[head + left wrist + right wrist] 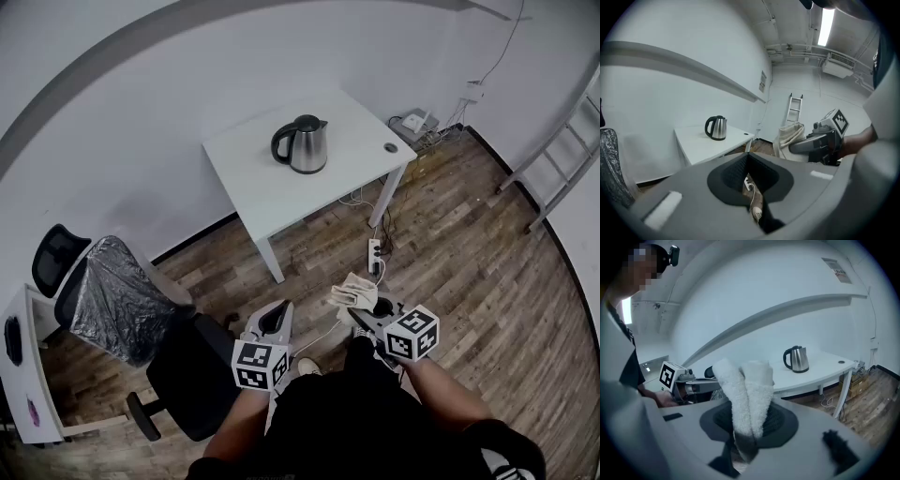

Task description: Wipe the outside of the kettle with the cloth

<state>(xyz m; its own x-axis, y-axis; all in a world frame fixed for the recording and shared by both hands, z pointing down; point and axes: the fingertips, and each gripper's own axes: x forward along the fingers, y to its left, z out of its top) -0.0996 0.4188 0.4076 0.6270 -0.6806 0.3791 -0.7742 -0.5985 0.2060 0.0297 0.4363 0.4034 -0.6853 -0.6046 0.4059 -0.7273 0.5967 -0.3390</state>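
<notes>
A steel kettle [300, 143] with a black handle stands on the small white table [272, 192], well ahead of both grippers. It also shows far off as the kettle [717, 127] in the left gripper view and the kettle [797, 359] in the right gripper view. My right gripper [361, 307] is shut on a folded cream cloth [351, 290], held over the wooden floor. That cloth [747, 394] sticks up between the jaws in its own view. My left gripper [278, 316] hangs beside it, jaws together and holding nothing, as the left gripper view [747, 157] confirms.
An office chair [112, 300] with a silvery cover stands at my left, next to a white desk [19, 375]. A power strip [374, 255] and cables lie on the floor by the table leg. A ladder [562, 155] leans at the right wall.
</notes>
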